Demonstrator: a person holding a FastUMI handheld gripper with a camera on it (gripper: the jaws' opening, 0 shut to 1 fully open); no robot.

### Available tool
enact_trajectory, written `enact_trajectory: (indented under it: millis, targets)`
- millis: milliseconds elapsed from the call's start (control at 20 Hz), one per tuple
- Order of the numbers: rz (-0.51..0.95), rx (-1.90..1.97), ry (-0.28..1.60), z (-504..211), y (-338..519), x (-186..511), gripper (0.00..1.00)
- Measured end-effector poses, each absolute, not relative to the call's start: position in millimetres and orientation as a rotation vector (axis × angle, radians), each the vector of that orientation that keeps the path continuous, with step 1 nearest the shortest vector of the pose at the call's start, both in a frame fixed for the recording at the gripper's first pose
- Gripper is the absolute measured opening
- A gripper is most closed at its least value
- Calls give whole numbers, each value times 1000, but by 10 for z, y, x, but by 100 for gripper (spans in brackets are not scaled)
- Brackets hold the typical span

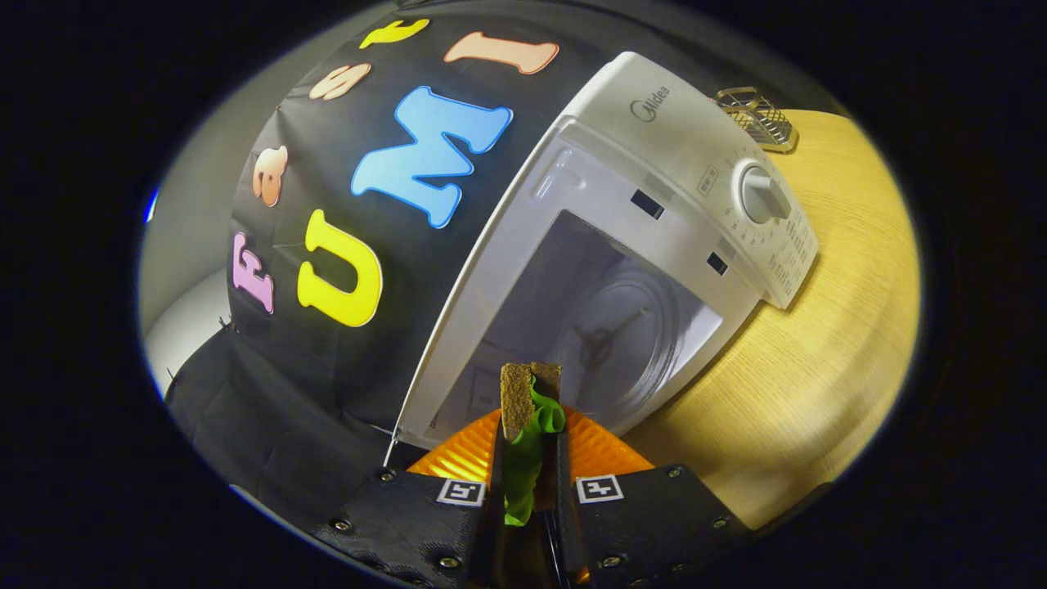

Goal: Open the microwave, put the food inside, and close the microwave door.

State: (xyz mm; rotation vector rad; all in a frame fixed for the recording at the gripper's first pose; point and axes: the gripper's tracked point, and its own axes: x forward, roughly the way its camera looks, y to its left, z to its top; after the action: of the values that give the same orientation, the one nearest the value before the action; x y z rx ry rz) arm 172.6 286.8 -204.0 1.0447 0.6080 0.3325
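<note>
Sandwich point(523, 409) is clamped between both fingers of gripper point(527, 499), held just in front of microwave point(654, 204) cavity w/ door open, above orange plate point(597, 450).

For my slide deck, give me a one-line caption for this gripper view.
Hand-held gripper shut on a sandwich, held before the open microwave and its glass turntable.

A staged test booth is indicated: a black cloth wall point(311, 360) is hung behind a wooden tabletop point(826, 343), on which a white microwave point(654, 164) and a wire rack point(757, 117) are set.
</note>
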Motion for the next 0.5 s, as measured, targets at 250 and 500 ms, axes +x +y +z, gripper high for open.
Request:
enact_trajectory:
  millis: [250,500]
  targets:
    - [267,1119,600,-2225,3029,1976,26]
    - [168,1107,555,-2409,2966,2231,26]
